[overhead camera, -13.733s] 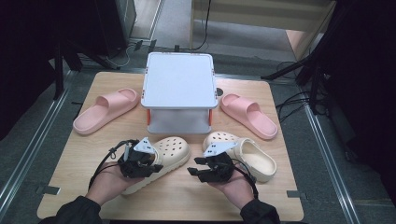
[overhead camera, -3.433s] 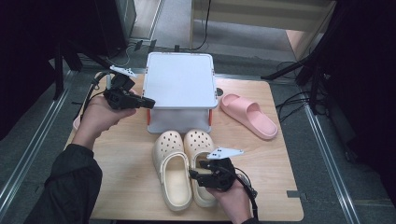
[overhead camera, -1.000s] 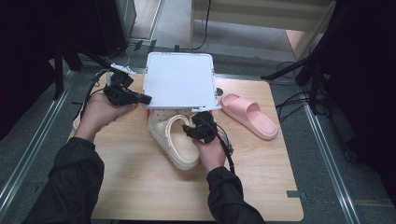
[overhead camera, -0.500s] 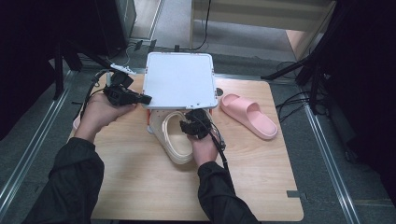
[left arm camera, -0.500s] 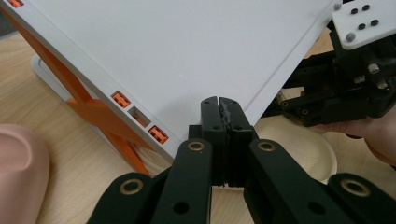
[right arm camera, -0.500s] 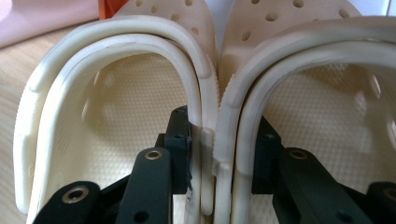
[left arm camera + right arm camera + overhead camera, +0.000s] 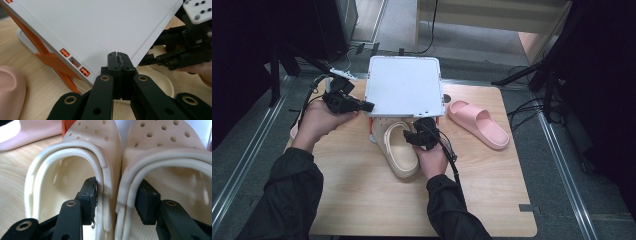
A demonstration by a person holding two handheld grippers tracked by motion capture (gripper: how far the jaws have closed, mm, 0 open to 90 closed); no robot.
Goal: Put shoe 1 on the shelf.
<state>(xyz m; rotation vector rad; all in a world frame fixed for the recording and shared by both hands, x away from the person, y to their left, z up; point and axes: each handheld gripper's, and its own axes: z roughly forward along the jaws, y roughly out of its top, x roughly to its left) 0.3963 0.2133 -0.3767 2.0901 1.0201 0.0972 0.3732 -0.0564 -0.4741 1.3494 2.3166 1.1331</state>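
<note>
- Jaws of our right gripper (image 7: 117, 195) reach into the pair of cream clogs (image 7: 150, 157), one jaw inside each shoe, pinching the two touching inner walls together; closed on the pair.
- From the high view, our right gripper (image 7: 422, 134) sits at the clogs' (image 7: 397, 150) middle; their toes are tucked under the front edge of the white shelf (image 7: 404, 85), heels pointing back toward us on the wooden table (image 7: 362, 190).
- Jaws of our left gripper (image 7: 117, 62) are pressed together with no gap. They meet the corner edge of the shelf's white top (image 7: 100, 27); we cannot tell whether they grip it.
- From the high view, our left gripper (image 7: 362, 106) is at the shelf's front left corner.
- Orange braces (image 7: 53, 62) carry the shelf top.
- Pink slide (image 7: 477, 122) lies right of the shelf, well apart from the clogs.
- Second pink slide (image 7: 10, 92) lies on the table left of the shelf.
</note>
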